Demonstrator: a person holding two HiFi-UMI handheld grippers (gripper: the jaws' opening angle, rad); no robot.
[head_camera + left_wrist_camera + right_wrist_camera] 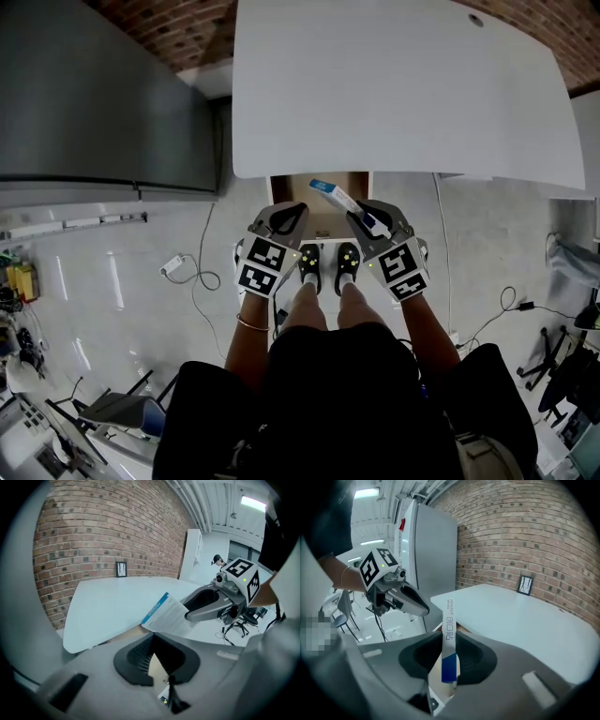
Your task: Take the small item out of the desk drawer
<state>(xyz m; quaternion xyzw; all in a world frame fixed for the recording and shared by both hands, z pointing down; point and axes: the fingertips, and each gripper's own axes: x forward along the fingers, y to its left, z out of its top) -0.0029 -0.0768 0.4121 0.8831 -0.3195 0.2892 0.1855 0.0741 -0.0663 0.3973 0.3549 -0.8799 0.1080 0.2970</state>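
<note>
Holding the little blue-and-white box (336,195) up over the open drawer (319,217)

Closest in are the shoes (310,262) on the floor. Next, the right gripper (367,220) is clamped on one end of the flat box, and the rest pokes out tilted toward the desk's (394,84) near edge. The left gripper (286,214) is just beside it, jaws squeezed together on nothing. The drawer sticks out from under that near edge, between the two. Further back, a grey cabinet (94,94) sits off the desk's left edge, then the brick wall (93,536).
</note>
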